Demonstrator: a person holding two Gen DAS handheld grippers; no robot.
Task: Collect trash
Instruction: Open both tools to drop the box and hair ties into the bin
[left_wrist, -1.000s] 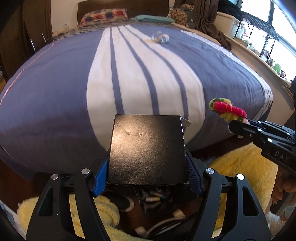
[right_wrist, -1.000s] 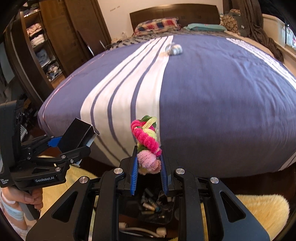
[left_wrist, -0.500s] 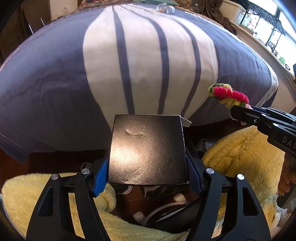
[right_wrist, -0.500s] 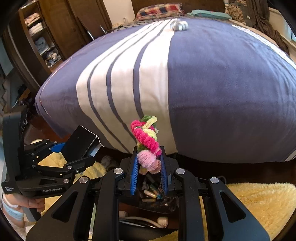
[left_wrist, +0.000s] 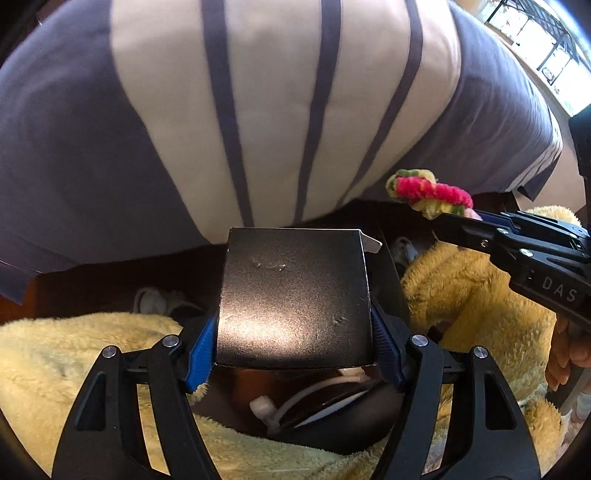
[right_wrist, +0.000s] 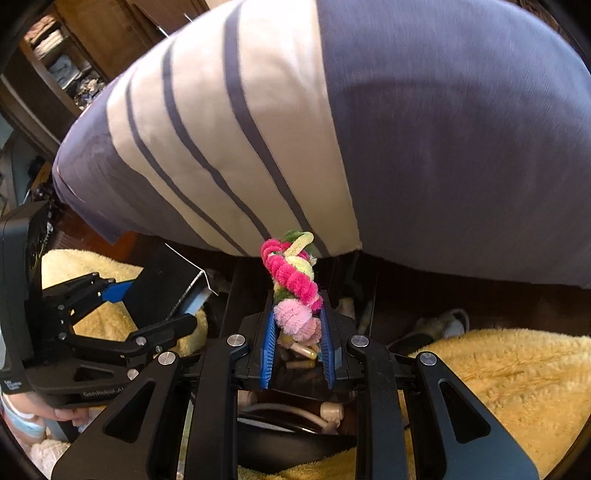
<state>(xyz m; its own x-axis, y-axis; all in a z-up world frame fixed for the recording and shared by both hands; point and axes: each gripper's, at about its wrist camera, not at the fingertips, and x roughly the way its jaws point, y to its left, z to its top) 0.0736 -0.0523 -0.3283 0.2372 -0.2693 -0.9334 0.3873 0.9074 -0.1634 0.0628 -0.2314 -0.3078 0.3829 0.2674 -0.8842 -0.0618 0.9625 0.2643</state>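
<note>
My left gripper (left_wrist: 293, 345) clamps a matte black box (left_wrist: 295, 299), scuffed on top, a flap loose at its far corner. My right gripper (right_wrist: 297, 328) pinches a twisted pink, yellow and green pipe-cleaner bundle (right_wrist: 291, 275) upright.

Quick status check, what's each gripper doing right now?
Left gripper: closed on the black box.
Right gripper: closed on the twisted pipe cleaners.
</note>
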